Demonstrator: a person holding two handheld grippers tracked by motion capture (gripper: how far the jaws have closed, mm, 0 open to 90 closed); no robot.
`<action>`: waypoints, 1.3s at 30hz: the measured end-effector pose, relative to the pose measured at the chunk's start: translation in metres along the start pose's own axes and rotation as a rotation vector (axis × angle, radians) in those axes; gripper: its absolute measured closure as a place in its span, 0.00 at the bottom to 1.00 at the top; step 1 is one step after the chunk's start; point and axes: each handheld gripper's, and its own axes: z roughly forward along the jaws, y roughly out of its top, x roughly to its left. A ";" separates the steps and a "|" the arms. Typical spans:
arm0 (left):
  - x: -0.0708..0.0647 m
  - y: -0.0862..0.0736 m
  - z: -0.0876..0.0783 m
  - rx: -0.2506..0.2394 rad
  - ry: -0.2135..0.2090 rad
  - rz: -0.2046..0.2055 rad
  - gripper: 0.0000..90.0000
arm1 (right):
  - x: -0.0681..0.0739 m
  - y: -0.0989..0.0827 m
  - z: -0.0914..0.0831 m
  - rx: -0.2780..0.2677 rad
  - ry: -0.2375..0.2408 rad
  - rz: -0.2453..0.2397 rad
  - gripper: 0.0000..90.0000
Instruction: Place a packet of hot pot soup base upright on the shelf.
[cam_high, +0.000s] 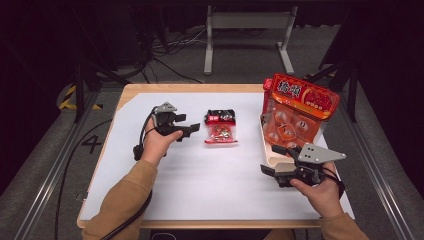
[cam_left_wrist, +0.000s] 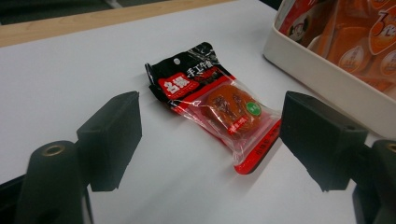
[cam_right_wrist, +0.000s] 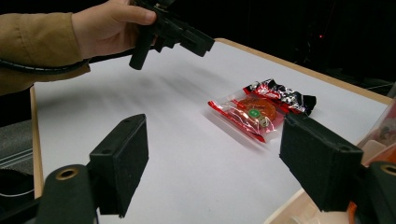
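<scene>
White table (cam_high: 200, 195) — left gripper (cam_high: 192, 129) wide open, seemingly short of snack packet (cam_high: 220, 127).

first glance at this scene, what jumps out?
A tall orange snack bag stands in a white tray at the table's right. Mid-table a small red-and-black packet lies flat, and the left gripper points at it with jaws open. The right gripper, also open, sits in front of the tray.

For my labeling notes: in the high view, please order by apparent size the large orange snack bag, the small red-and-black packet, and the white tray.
1. Large orange snack bag, clearly largest.
2. White tray: mostly hidden by the bag, so its rank is unsure.
3. Small red-and-black packet.
</scene>
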 end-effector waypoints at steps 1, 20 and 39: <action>0.000 0.001 0.004 0.001 -0.002 -0.001 0.26 | 0.000 0.000 0.000 0.002 -0.001 -0.001 0.27; 0.005 0.009 0.063 0.055 -0.033 -0.049 0.28 | 0.006 -0.007 -0.012 0.023 -0.045 0.008 0.27; 0.017 0.006 0.098 0.099 -0.013 -0.088 0.19 | 0.008 -0.013 -0.007 0.047 -0.037 0.004 0.27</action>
